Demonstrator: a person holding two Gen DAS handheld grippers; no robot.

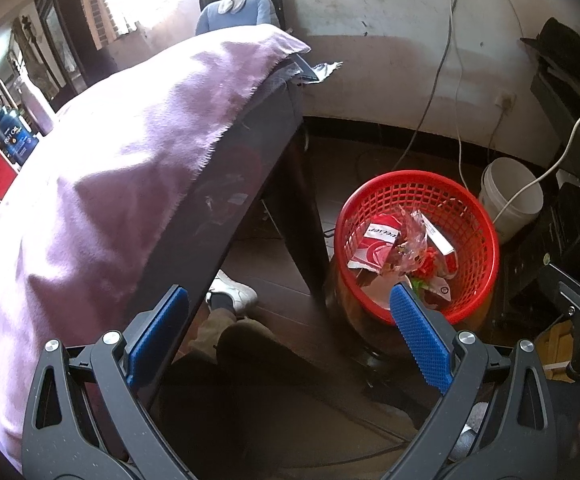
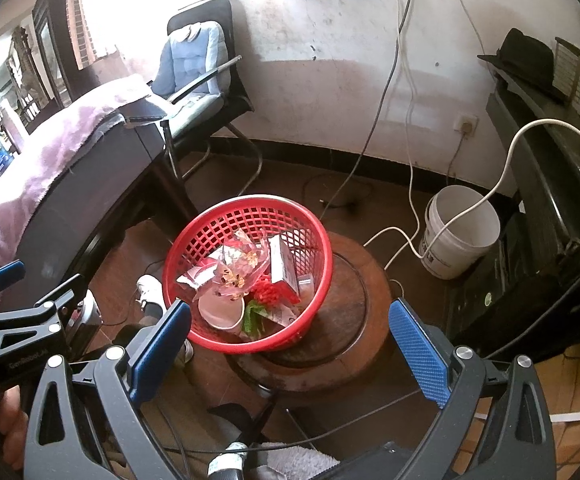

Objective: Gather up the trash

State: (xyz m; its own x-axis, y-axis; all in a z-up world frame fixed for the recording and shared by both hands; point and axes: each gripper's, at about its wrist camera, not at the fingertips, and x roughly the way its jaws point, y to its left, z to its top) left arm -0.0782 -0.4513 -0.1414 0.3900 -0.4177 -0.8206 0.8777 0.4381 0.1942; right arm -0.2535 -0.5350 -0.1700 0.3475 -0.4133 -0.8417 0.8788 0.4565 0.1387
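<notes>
- One red mesh basket (image 2: 249,268) sits on a round wooden stool (image 2: 342,320), holding a pile of trash (image 2: 245,280): wrappers, a paper cup, a small box.
- One white bucket (image 2: 456,232) stands near it.
- Left gripper (image 1: 287,322) and right gripper (image 2: 290,338) both hover above the basket, fingers spread wide, holding nothing.
- The counter's purple cloth (image 1: 109,168) looks bare.

I am counting one red mesh basket (image 2: 249,216), one white bucket (image 2: 460,232), one office chair (image 2: 205,72), one black hat (image 2: 524,56), and my two grippers, left (image 1: 290,320) and right (image 2: 290,332).
</notes>
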